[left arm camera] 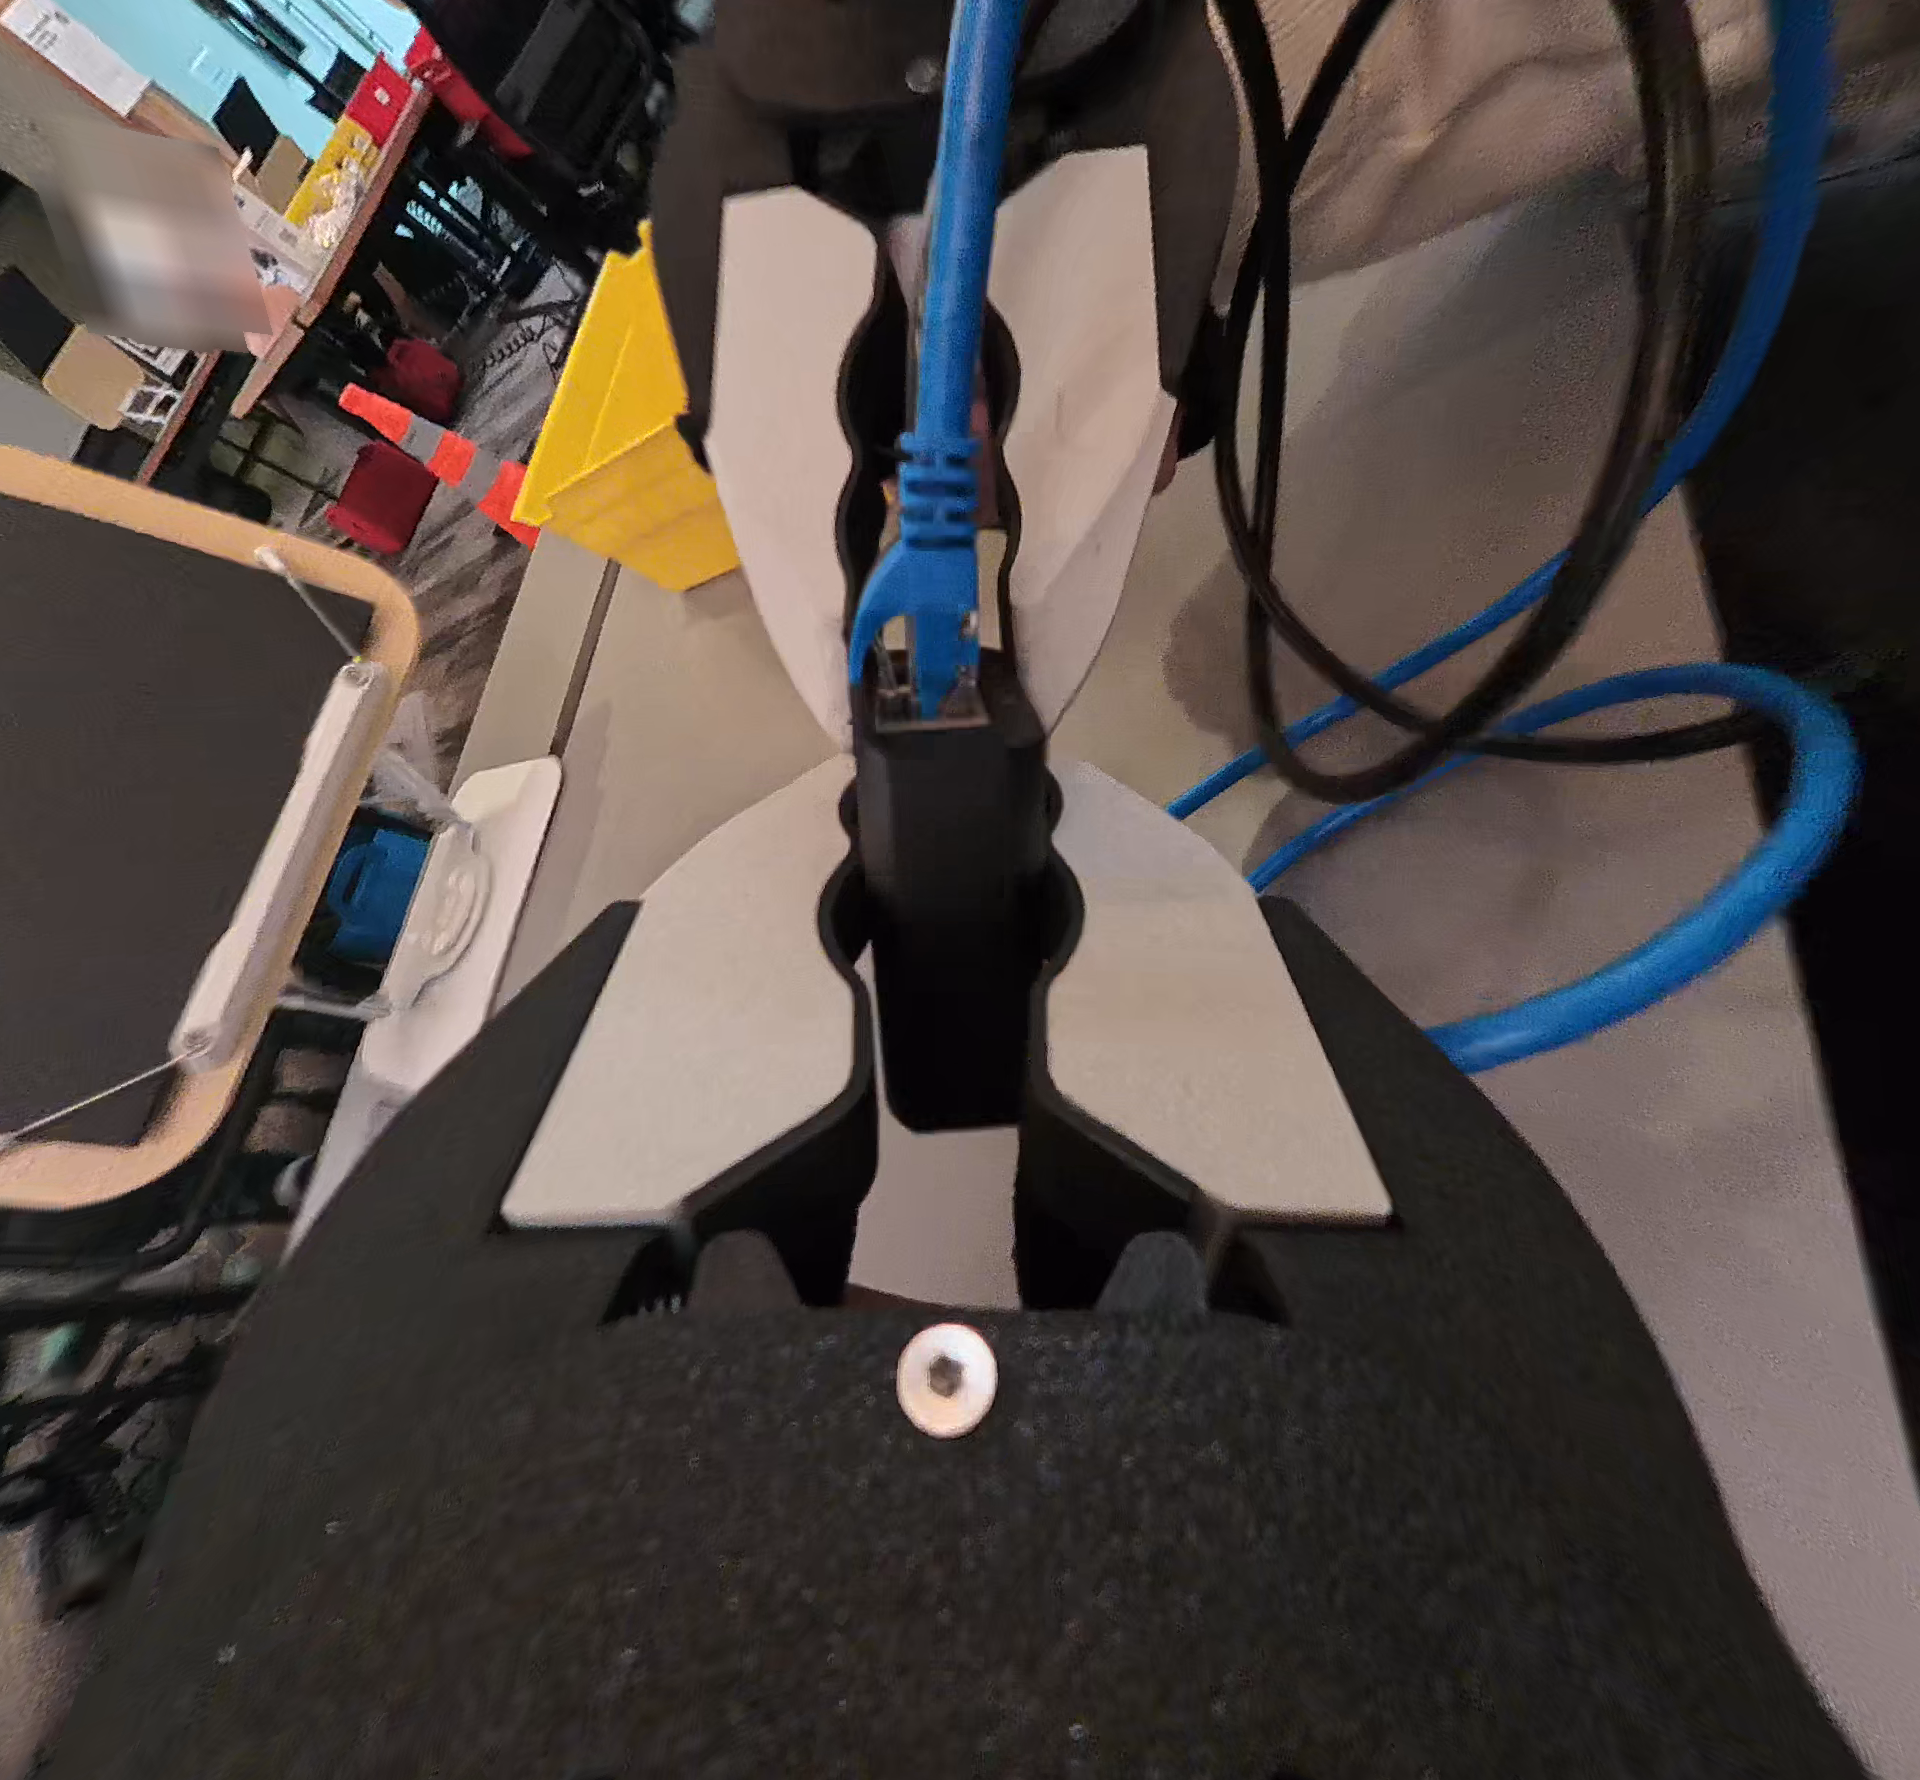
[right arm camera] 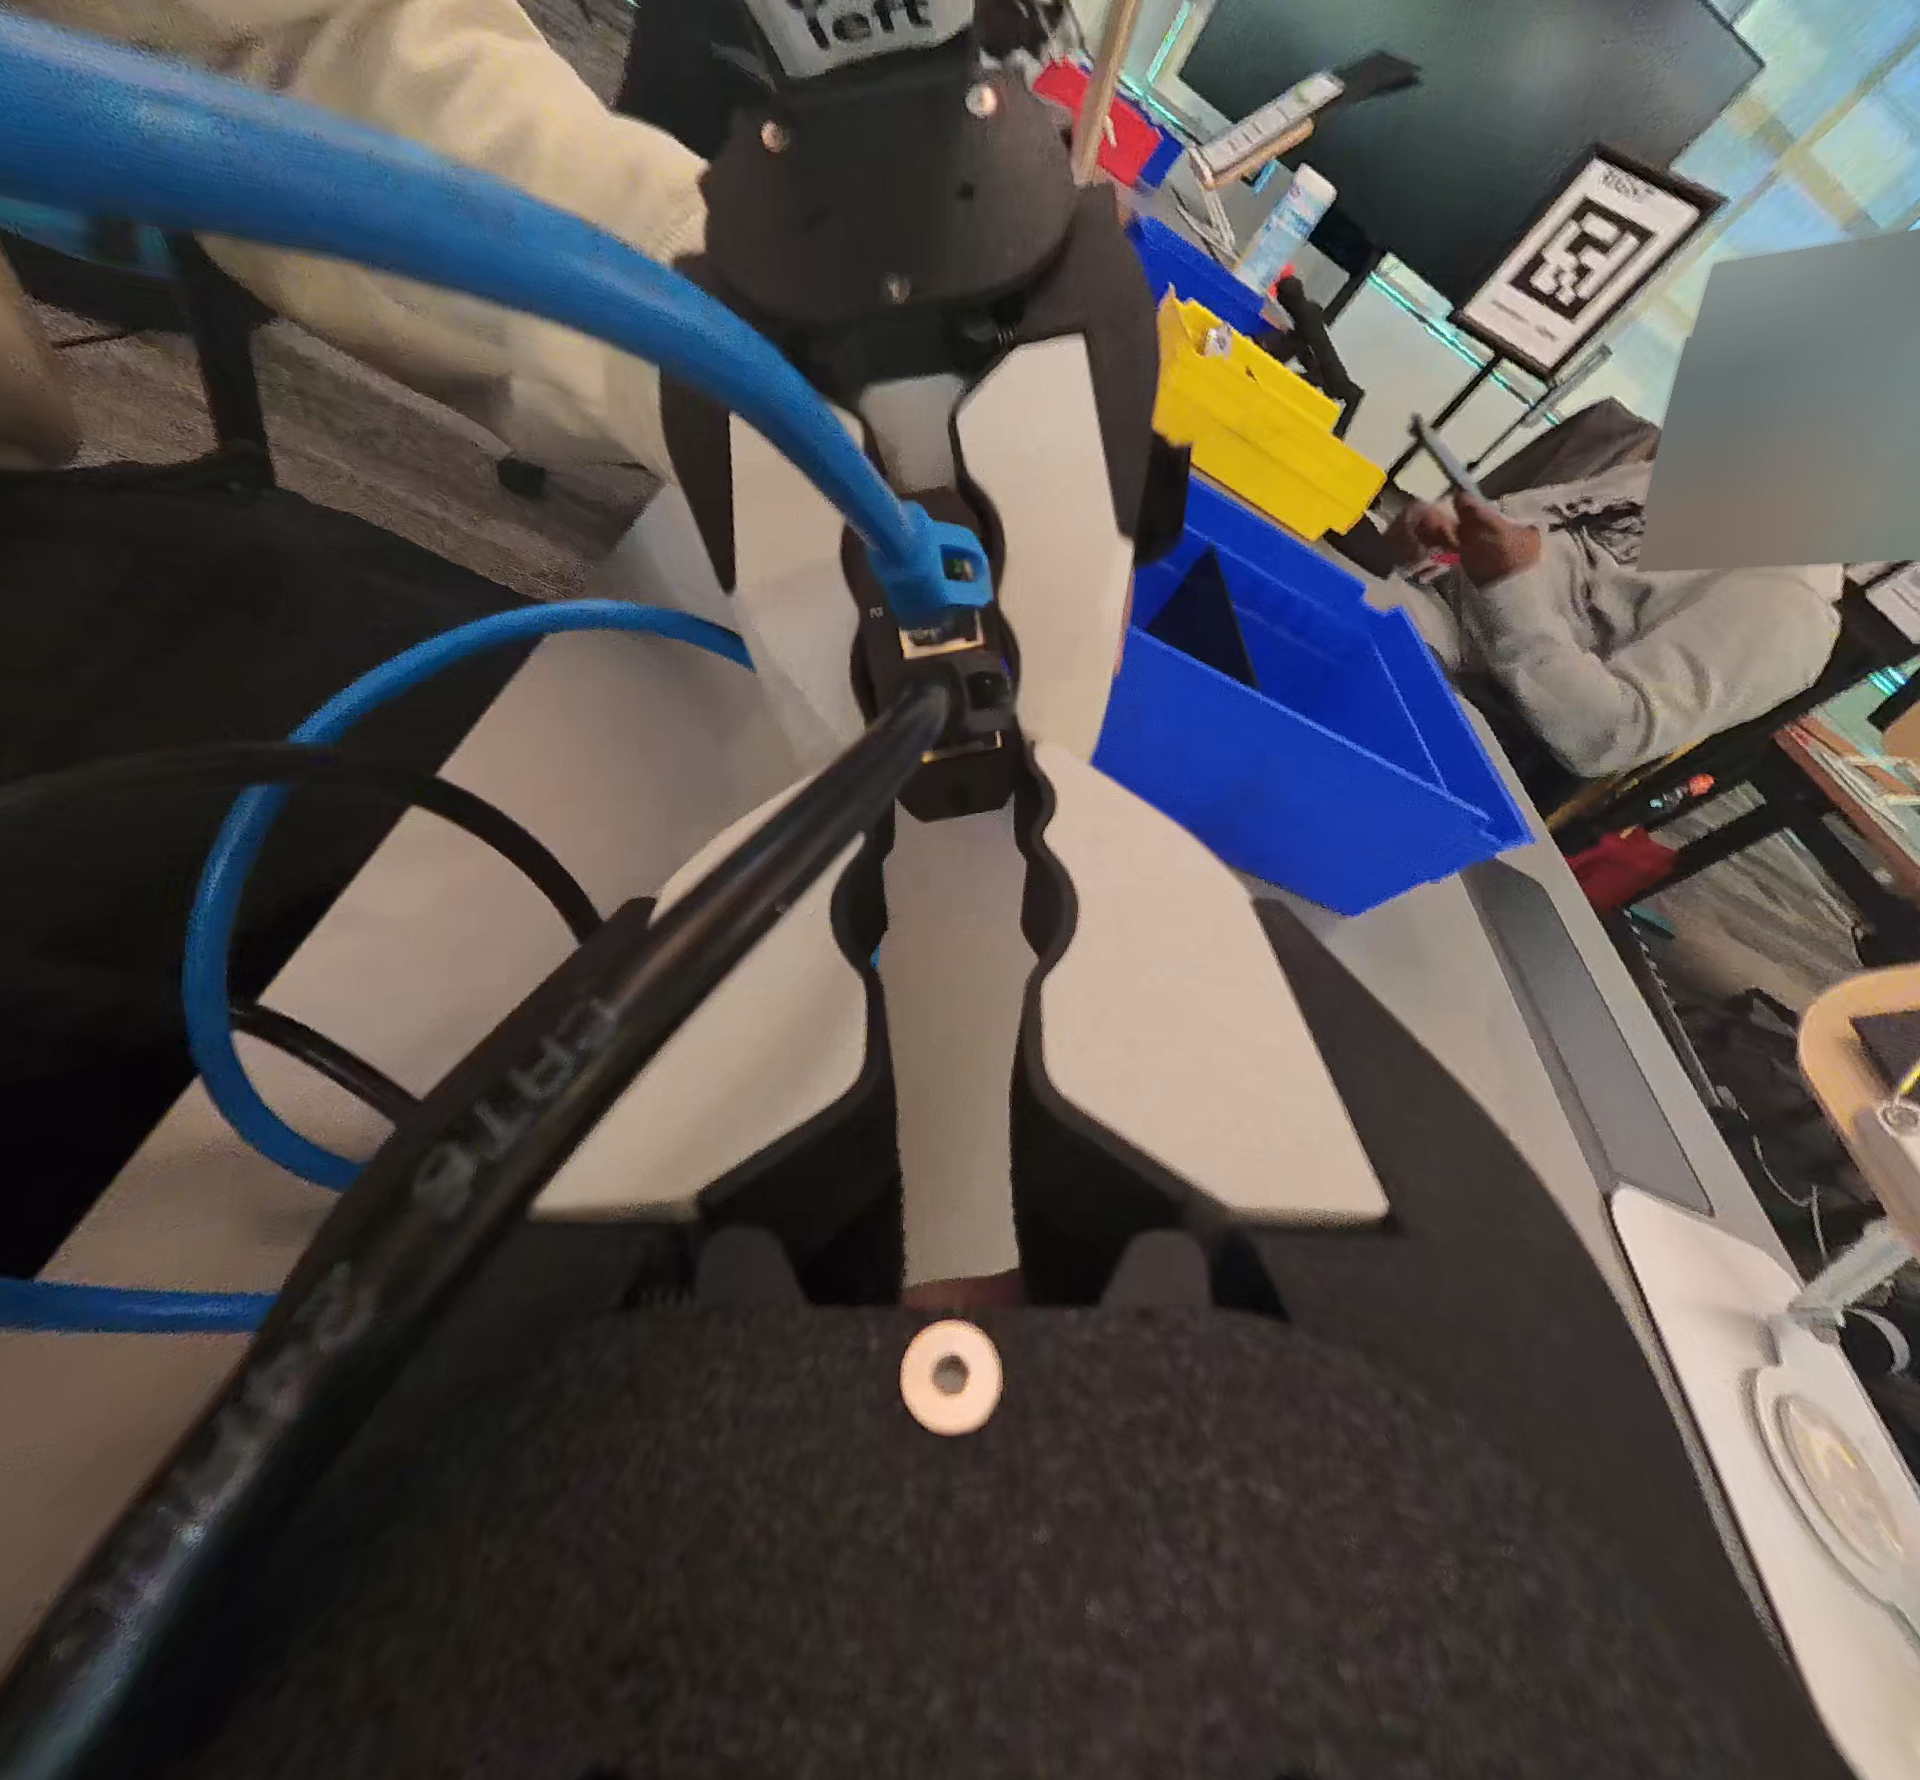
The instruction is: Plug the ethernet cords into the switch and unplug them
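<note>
left gripper: fingers clamped on the black switch, held up above the pale table.
right gripper: seen head-on in the left view, closed on the blue plug of the blue cord; its own view shows only a narrow gap at the tips, the plug out beyond them.
plug: sits at the mouth of a port on the switch's end; i cannot tell whether it is fully seated.
left view only: a yellow bin and an orange cone off to the left.
right view only: the switch's port face, with a black cable plugged in beside the blue plug; a blue bin on the table; a seated person in a grey hoodie behind.
both views: the blue cord and black cable loop loosely over the table.
</note>
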`<state>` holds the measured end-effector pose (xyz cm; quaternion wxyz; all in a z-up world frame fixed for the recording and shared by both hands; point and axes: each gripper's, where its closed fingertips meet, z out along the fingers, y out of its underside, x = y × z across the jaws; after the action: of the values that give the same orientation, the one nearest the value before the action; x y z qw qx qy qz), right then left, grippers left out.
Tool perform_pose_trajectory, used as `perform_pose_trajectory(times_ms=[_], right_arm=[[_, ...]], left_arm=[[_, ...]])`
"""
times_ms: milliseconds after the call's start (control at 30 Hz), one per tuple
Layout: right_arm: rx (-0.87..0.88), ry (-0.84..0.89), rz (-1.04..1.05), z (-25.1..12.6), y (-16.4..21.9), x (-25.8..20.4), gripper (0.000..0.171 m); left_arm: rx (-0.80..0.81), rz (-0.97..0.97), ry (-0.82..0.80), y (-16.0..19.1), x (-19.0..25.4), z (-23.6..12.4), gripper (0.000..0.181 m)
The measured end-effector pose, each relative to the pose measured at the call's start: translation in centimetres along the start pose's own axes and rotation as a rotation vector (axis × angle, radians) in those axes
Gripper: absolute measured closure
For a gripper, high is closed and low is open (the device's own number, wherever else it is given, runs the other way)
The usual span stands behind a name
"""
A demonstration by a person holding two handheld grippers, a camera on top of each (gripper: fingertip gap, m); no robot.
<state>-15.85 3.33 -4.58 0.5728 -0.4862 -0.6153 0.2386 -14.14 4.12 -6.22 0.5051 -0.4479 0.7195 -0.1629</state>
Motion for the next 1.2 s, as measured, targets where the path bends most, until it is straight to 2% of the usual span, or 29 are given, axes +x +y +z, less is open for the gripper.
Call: perform_pose_trajectory(times_ms=[100, 200, 233, 300, 400, 500, 600, 667, 800, 867, 967, 1100, 1200], right_arm=[[-0.055, 0.015, -0.048, 0.4, 0.5, 0.5, 0.150], [-0.119, 0.018, 0.000, -0.3, 1.6, 1.5, 0.149], [-0.183, 0.039, 0.026, -1.1, 2.6, 2.2, 0.151], [-0.282, 0.197, 0.117, -3.9, 3.7, 5.0, 0.149], [-0.297, 0.361, 0.298, -8.7, 1.7, 7.0, 0.143], [-0.430, 0.406, 0.236, -10.6, 0.0, 5.7, 0.138], [-0.667, 0.312, 0.194, -10.0, 3.2, 2.9, 0.128], [-0.802, 0.264, 0.130, -10.0, 6.5, 2.6, 0.120], [-0.764, 0.106, 0.001, -7.3, 6.5, 2.3, 0.132], [-0.839, 0.085, -0.106, -6.7, 7.2, 3.3, 0.135], [-0.823, 0.035, -0.110, -5.3, 7.7, 3.0, 0.141], [-0.775, 0.080, -0.168, -5.0, 7.9, 2.9, 0.153], [-0.758, 0.093, -0.172, -4.8, 8.5, 2.7, 0.155]], left_arm=[[-0.083, 0.052, -0.059, 1.1, -0.7, 0.5, 0.155], [-0.118, 0.041, -0.102, 1.8, -1.7, 1.6, 0.156], [-0.147, 0.070, -0.153, 2.3, -2.5, 2.2, 0.156], [-0.201, 0.129, -0.252, 3.7, -4.4, 3.4, 0.155], [-0.248, 0.171, -0.370, 5.2, -6.8, 6.0, 0.156], [-0.247, 0.188, -0.377, 5.6, -7.5, 9.9, 0.155], [-0.206, 0.184, -0.264, 5.5, -6.5, 12.4, 0.156], [-0.171, 0.170, -0.175, 4.9, -5.3, 12.2, 0.156], [-0.145, 0.040, -0.049, 5.9, -3.1, 11.8, 0.156], [-0.151, 0.043, -0.058, 6.2, -2.8, 11.6, 0.156], [-0.176, 0.068, -0.124, 6.0, -3.3, 11.7, 0.156], [-0.171, 0.085, -0.147, 5.5, -3.0, 11.7, 0.156], [-0.181, 0.103, -0.135, 5.6, -2.5, 12.0, 0.156]])
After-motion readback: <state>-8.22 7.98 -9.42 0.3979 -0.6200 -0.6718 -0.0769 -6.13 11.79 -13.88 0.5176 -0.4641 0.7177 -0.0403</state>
